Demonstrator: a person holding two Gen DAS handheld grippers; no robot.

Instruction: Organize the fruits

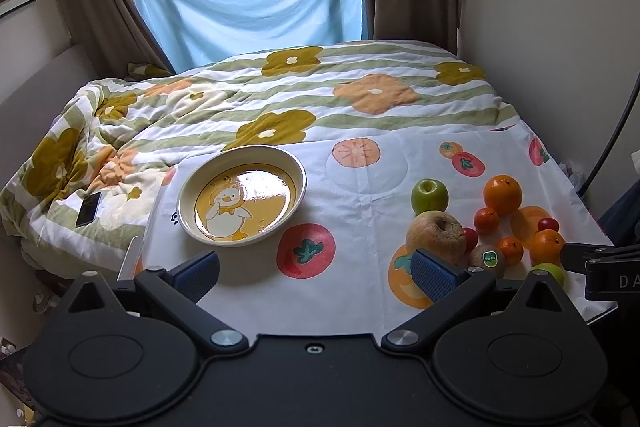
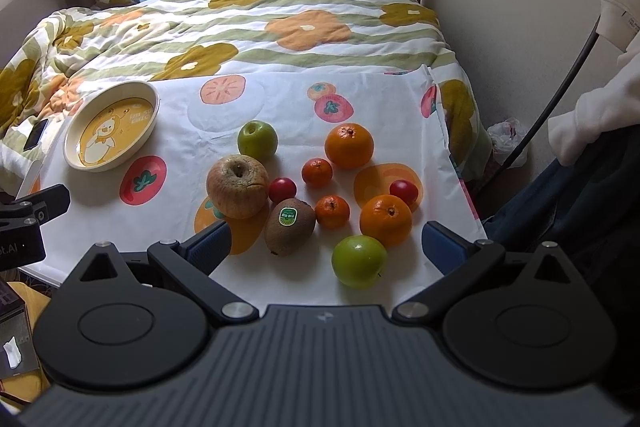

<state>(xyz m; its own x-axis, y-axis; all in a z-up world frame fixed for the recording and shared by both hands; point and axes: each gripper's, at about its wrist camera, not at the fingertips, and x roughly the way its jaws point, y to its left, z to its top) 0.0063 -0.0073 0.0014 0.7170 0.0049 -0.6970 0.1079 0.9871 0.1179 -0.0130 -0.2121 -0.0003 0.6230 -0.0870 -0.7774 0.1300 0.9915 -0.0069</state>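
Note:
An empty cream plate with a duck picture (image 1: 240, 201) (image 2: 112, 126) sits on the left of a white fruit-print cloth (image 1: 352, 187). To its right lie loose fruits: a wrinkled apple (image 2: 237, 185) (image 1: 434, 234), a kiwi (image 2: 290, 226) (image 1: 487, 259), two green apples (image 2: 257, 140) (image 2: 359, 259), two big oranges (image 2: 349, 145) (image 2: 385, 219), two small mandarins (image 2: 317, 171) (image 2: 332, 211) and two red cherry tomatoes (image 2: 282, 189) (image 2: 404, 190). My left gripper (image 1: 316, 273) is open and empty near the cloth's front. My right gripper (image 2: 326, 247) is open and empty, low over the nearest fruits.
The cloth lies on a bed with a flowered quilt (image 1: 280, 95). A phone (image 1: 88, 209) lies on the quilt left of the plate. A wall (image 1: 540, 7) and a dark cable (image 2: 560, 95) stand to the right. The window and curtains are behind.

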